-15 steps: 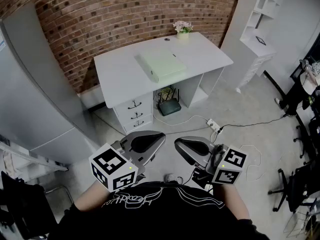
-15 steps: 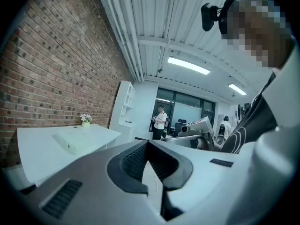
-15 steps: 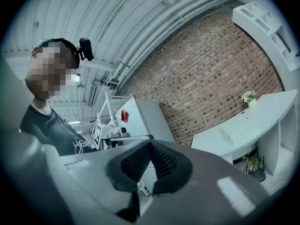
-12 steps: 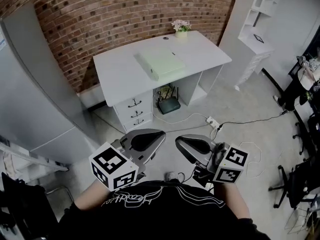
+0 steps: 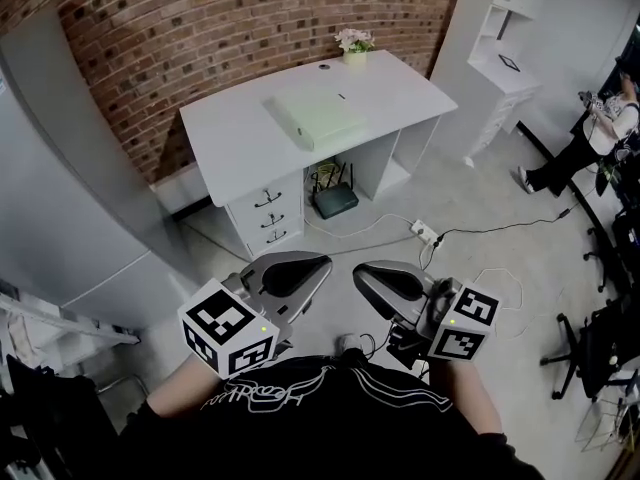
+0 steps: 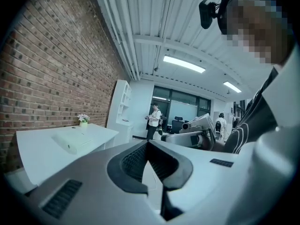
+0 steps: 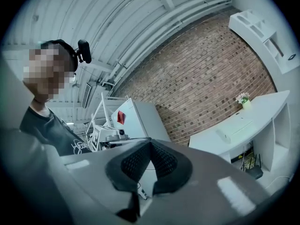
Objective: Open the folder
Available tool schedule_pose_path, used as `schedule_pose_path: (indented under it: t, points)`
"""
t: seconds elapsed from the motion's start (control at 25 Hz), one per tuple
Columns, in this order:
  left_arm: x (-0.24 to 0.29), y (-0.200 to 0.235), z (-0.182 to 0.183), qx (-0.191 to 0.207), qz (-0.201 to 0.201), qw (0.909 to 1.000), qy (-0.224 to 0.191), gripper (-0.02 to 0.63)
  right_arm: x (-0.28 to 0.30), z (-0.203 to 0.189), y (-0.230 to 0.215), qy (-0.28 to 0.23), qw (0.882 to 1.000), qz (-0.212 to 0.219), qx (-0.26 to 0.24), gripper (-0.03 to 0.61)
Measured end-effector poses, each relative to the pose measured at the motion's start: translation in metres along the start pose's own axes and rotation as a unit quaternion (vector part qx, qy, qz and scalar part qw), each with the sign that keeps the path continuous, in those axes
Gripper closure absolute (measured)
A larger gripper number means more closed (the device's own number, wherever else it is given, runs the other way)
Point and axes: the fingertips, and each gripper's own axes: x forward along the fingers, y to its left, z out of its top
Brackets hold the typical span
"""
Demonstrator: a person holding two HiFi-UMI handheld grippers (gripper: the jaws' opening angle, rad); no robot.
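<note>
A pale green closed folder (image 5: 315,116) lies flat on the white desk (image 5: 230,143) against the brick wall, far ahead of me. It also shows as a small slab in the left gripper view, folder (image 6: 72,142), and in the right gripper view, folder (image 7: 236,129). My left gripper (image 5: 322,265) and right gripper (image 5: 360,272) hang side by side close to my chest, over the floor and well short of the desk. Both are shut with nothing between the jaws, as the left gripper (image 6: 147,142) and right gripper (image 7: 150,142) show close up.
A small flower pot (image 5: 352,43) stands at the desk's back right corner. Drawers (image 5: 265,213) and a black router (image 5: 335,200) sit under the desk. A power strip with cables (image 5: 425,233) lies on the floor. A grey cabinet (image 5: 60,198) stands left, white shelving (image 5: 500,53) right, a person (image 5: 585,138) far right.
The desk has slid slightly up and left in the head view, and the person at the far right shows more fully. Both grippers keep the same pose, shut.
</note>
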Motion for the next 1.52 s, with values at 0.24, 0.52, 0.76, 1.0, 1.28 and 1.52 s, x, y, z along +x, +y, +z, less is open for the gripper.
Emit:
schedule_pose_path:
  t: [0.24,0.52,0.76,1.0,1.28,1.52]
  points:
    - [0.014,0.003,0.000,0.000,-0.006,1.0000,0.003,0.612,-0.006,0.005,-0.018,-0.006,1.000,-0.019,0.007,0.578]
    - [0.044,0.011,0.004,-0.010,-0.005,0.9999,0.003,0.612,-0.019,0.013,-0.048,0.006,0.999,-0.037,-0.016,0.580]
    - [0.089,0.016,0.007,-0.016,-0.005,0.9998,0.012,0.612,-0.035,0.025,-0.085,0.013,0.999,-0.036,-0.013,0.580]
    - [0.140,0.021,0.009,-0.023,-0.002,0.9995,0.022,0.612,-0.058,0.040,-0.129,0.030,0.999,-0.039,-0.017,0.580]
    - [0.200,0.020,0.013,-0.023,-0.004,0.9992,0.032,0.612,-0.088,0.056,-0.174,0.030,0.999,-0.042,-0.009,0.581]
    - [0.235,0.015,0.015,-0.017,-0.003,0.9992,0.035,0.612,-0.108,0.066,-0.194,0.039,0.998,-0.038,-0.029,0.581]
